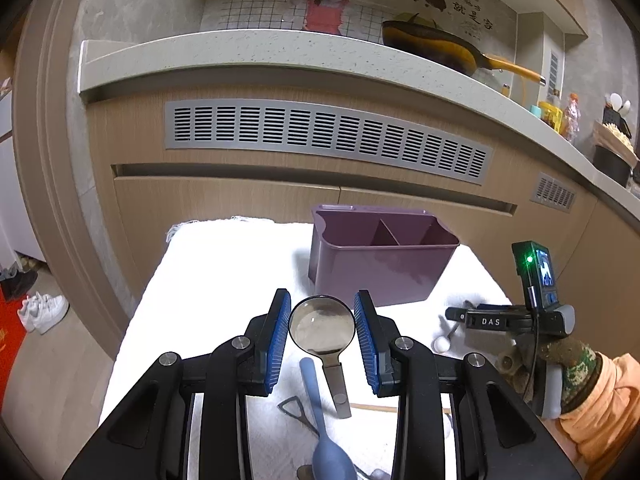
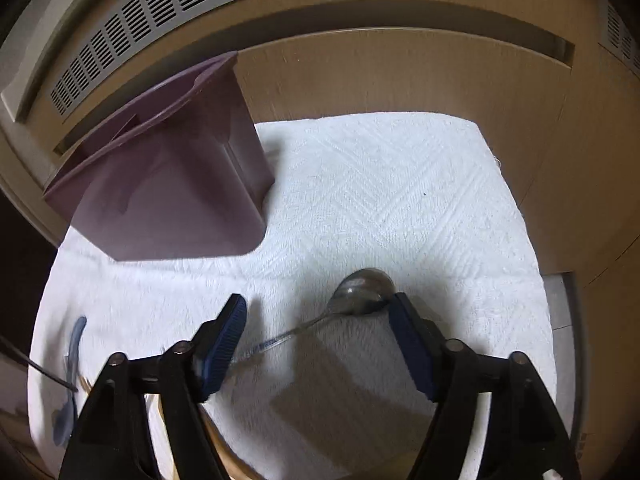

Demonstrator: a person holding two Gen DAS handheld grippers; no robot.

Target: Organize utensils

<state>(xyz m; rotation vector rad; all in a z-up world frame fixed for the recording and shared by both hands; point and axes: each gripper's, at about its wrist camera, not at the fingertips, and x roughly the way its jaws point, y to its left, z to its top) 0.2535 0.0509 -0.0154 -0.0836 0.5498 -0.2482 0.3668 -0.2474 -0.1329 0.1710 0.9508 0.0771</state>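
Observation:
A purple divided utensil holder [image 1: 380,264] stands on a white towel [image 1: 224,280]; it also shows in the right wrist view [image 2: 172,184]. My left gripper [image 1: 322,320] is open, its blue pads on either side of a round steel ladle bowl [image 1: 322,328] lying on the towel. A blue-grey spoon [image 1: 324,432] lies behind it, also seen in the right wrist view [image 2: 72,364]. My right gripper [image 2: 316,320] is open over a metal spoon [image 2: 362,290] with a clear handle, its bowl touching the right pad.
A small black shovel-shaped tool [image 1: 298,412], a wooden chopstick [image 1: 376,408] and a white-tipped utensil [image 1: 442,344] lie on the towel. Wooden cabinet fronts with a grey vent [image 1: 328,136] rise behind. A yellow pan [image 1: 440,48] sits on the counter above. Shoes [image 1: 42,312] lie on the floor left.

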